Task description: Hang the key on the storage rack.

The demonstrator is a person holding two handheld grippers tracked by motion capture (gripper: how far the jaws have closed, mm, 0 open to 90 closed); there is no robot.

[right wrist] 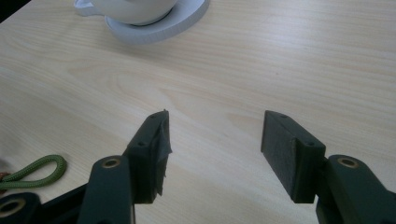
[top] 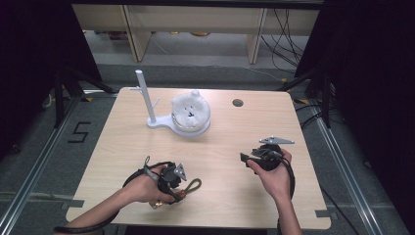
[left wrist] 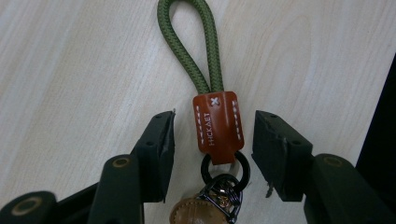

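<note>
Where the person's forearms come in at six o'clock in the high view, the table (top: 220,147) has its near edge just behind both hands, and the left gripper (top: 183,182) sits close to that edge at about seven o'clock. Its jaws stand apart on either side of the keychain strap (left wrist: 217,122), whose brown leather tab lies flat on the wood between the pads without either pad touching it; the green cord loop (left wrist: 187,42) runs away toward twelve o'clock in the left gripper view, and a black ring (left wrist: 225,165) with a clasp hangs at the tab's near end. The right gripper (top: 247,159), at about four o'clock and just inside the table's right edge, has its jaws wide apart with only bare wood between them. Between the two grippers, and from them toward the middle of the table, the wood lies open. Farther off, near eleven o'clock, a white stand (top: 147,100) rises upright from a round base, with a fluffy white toy (top: 190,111) sitting on it. A small round hole (top: 238,103) lies at one o'clock near the far edge.
</note>
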